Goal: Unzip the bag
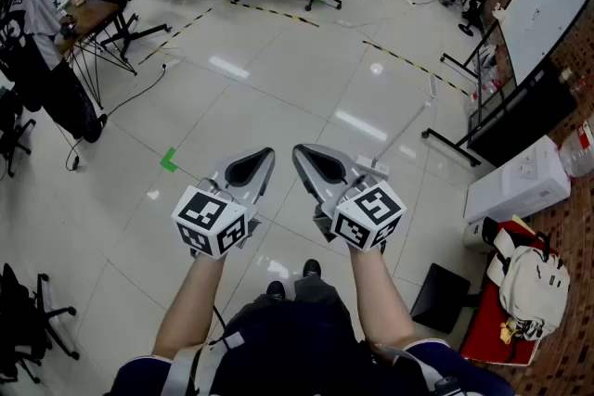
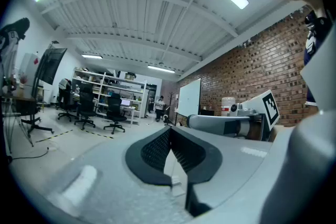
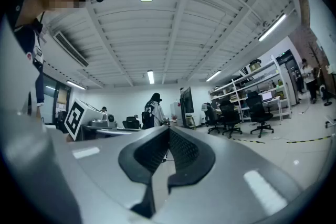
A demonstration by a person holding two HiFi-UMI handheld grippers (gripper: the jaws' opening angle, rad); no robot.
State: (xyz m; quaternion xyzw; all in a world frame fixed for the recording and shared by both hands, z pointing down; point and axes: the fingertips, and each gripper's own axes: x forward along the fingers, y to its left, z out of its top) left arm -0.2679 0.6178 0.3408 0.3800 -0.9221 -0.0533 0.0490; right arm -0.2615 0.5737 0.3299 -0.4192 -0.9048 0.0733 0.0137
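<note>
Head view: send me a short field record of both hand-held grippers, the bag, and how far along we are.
left hand-held gripper: jaws together, empty, held level above the floor
right hand-held gripper: jaws together, empty, level beside the left one
bag: white backpack on a red mat, lower right of the view
contact: neither gripper touches the backpack
zip: too small to tell whether open or shut
task: unzipping not yet begun
</note>
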